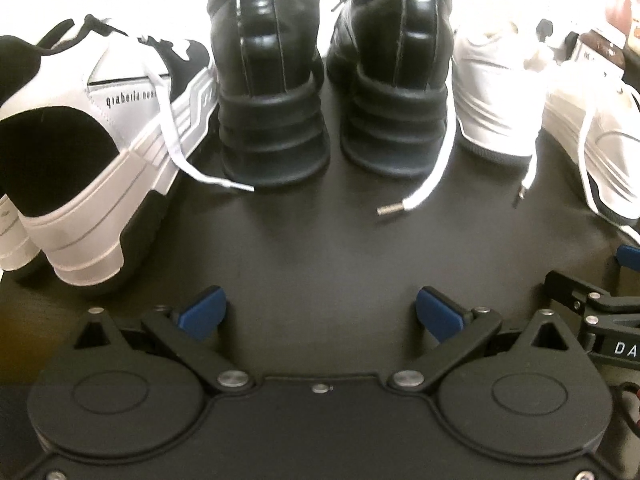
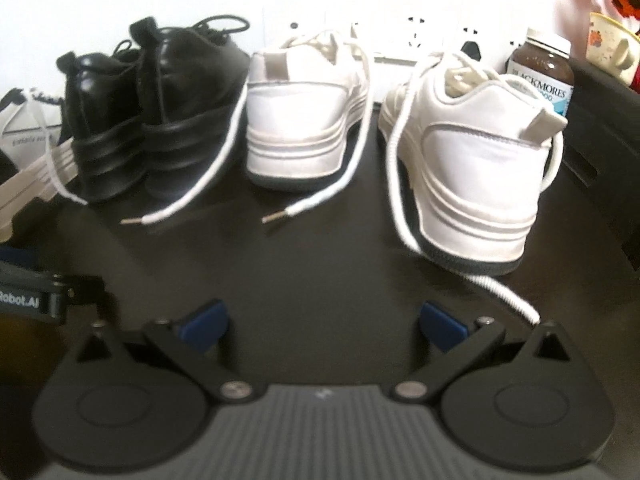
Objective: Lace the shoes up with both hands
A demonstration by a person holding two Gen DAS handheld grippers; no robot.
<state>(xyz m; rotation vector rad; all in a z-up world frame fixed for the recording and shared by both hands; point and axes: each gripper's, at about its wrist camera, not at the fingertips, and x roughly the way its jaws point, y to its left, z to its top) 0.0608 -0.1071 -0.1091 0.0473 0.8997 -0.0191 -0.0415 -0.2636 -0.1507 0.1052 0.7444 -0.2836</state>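
Note:
Several shoes stand heel-first on a dark table. A pair of black shoes sits in the middle with tied black laces. Two white sneakers stand to the right, their white laces loose and trailing onto the table with metal tips. A black-and-white sneaker lies at the left, its lace hanging free. My left gripper is open and low, short of the black pair. My right gripper is open, just behind the nearest white sneaker, with one lace end resting beside its right finger.
A brown supplement bottle stands behind the right white sneaker, next to a dark box. A cup sits at the far right. A white wall with sockets is at the back.

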